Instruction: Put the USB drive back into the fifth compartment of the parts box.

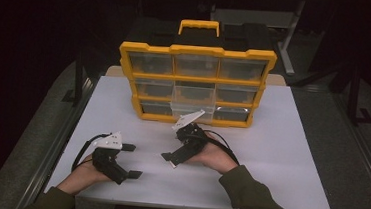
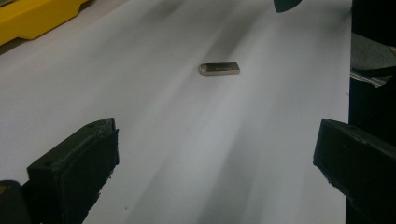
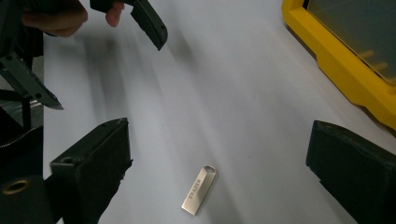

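Note:
A small silver USB stick (image 3: 198, 189) lies flat on the white table top (image 1: 279, 157). In the right gripper view it rests between the two black jaws, touching neither. My right gripper (image 3: 219, 128) stands open around it; in the high view my right gripper (image 1: 171, 159) points down and to the left at mid-table. My left gripper (image 1: 133, 160) rests at the front left, open and holding nothing. In the left gripper view the USB stick (image 2: 219, 68) lies well beyond my left gripper (image 2: 217, 135).
A yellow organizer box (image 1: 198, 50) with clear drawers stands upright at the back middle of the table. Its bottom middle drawer (image 1: 191, 110) seems to stick out a little. Bare white surface stretches to the right. The table's edges drop to a dark floor.

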### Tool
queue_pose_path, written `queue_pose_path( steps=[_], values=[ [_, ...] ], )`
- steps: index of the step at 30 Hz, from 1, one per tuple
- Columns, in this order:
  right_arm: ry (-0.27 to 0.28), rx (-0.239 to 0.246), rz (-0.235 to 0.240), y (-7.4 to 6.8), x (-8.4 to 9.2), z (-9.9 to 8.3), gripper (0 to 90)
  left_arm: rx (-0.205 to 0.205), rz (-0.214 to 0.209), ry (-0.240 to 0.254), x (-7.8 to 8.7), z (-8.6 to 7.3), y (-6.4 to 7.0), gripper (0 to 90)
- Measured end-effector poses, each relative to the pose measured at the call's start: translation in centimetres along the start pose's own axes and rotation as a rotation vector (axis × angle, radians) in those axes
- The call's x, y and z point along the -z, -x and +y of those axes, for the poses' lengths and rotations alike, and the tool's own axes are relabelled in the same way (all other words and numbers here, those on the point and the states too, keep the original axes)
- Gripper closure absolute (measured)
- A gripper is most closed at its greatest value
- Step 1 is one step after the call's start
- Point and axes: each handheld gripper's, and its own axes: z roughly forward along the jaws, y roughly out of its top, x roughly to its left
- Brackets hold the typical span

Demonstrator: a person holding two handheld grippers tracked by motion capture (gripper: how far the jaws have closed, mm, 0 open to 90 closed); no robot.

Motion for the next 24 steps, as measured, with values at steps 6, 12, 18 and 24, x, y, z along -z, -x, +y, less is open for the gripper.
queue_pose_path(
  steps=[6, 12, 18, 24],
  values=[
    [-0.007, 0.003, -0.013, -0.14, -0.05, -0.07, 12.5, 0.003, 0.007, 0.003, 0.10, -0.10, -0.02, 0.0],
    [-0.015, 0.000, -0.012, -0.06, -0.17, -0.22, 15.9, 0.003, 0.008, 0.002, 0.07, -0.12, -0.05, 0.0],
    [-0.022, 0.000, -0.005, 0.00, -0.29, -0.38, 19.1, 0.003, 0.008, 0.001, 0.03, -0.14, -0.03, 0.0],
    [-0.033, -0.003, -0.004, -0.06, -0.56, -0.61, 20.4, 0.002, 0.006, -0.001, 0.00, -0.13, 0.02, 0.0]
  ],
)
